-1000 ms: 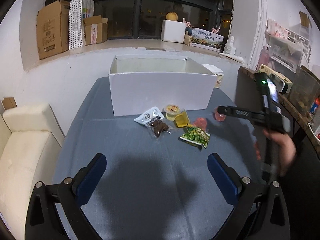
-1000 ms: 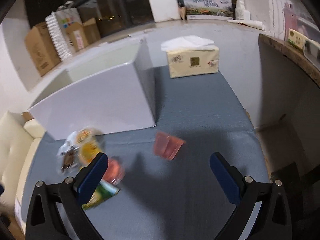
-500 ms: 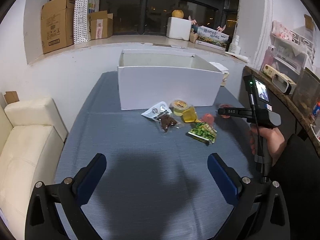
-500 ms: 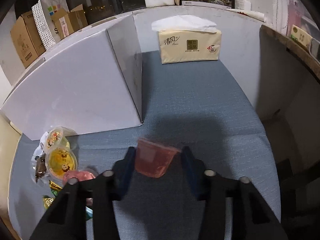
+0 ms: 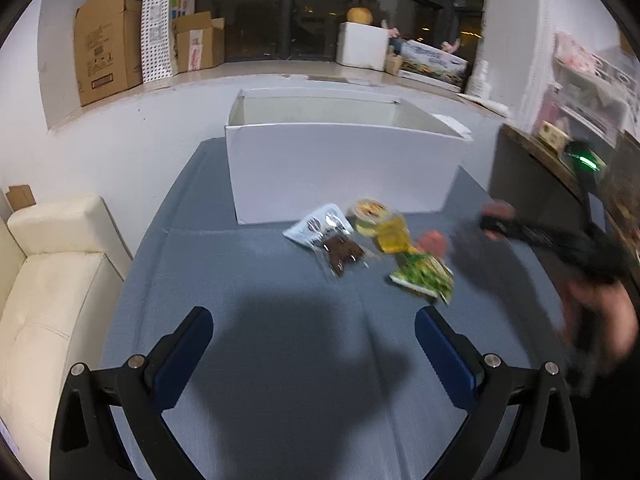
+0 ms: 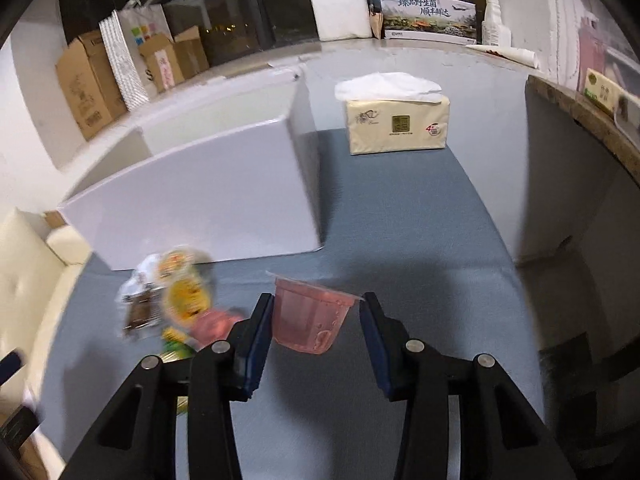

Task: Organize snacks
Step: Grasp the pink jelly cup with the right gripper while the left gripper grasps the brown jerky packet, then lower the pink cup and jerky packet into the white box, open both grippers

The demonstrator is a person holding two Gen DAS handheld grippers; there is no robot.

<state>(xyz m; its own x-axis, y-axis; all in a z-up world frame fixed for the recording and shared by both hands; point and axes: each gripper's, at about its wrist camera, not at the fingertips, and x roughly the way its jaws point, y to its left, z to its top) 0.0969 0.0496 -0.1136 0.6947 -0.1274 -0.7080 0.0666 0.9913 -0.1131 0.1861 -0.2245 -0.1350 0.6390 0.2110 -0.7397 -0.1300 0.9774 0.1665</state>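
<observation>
My right gripper [image 6: 316, 320] is shut on a pink jelly cup [image 6: 310, 320] and holds it above the blue table; it appears blurred at the right of the left wrist view [image 5: 496, 222]. A white open box [image 5: 344, 168] stands at the table's back. In front of it lie a dark snack pouch [image 5: 332, 244], two yellow jelly cups [image 5: 380, 224], a pink cup [image 5: 432, 242] and a green packet [image 5: 424, 278]. My left gripper [image 5: 314, 346] is open and empty, low over the near table.
A tissue box [image 6: 396, 124] sits right of the white box. A cream sofa [image 5: 44, 280] borders the table's left. Cardboard boxes [image 5: 108, 44] line the window ledge. A dark shelf unit [image 5: 560, 168] stands at the right.
The right gripper closed on the pink jelly cup and has lifted it off the table. The left gripper stayed open and shifted slightly.
</observation>
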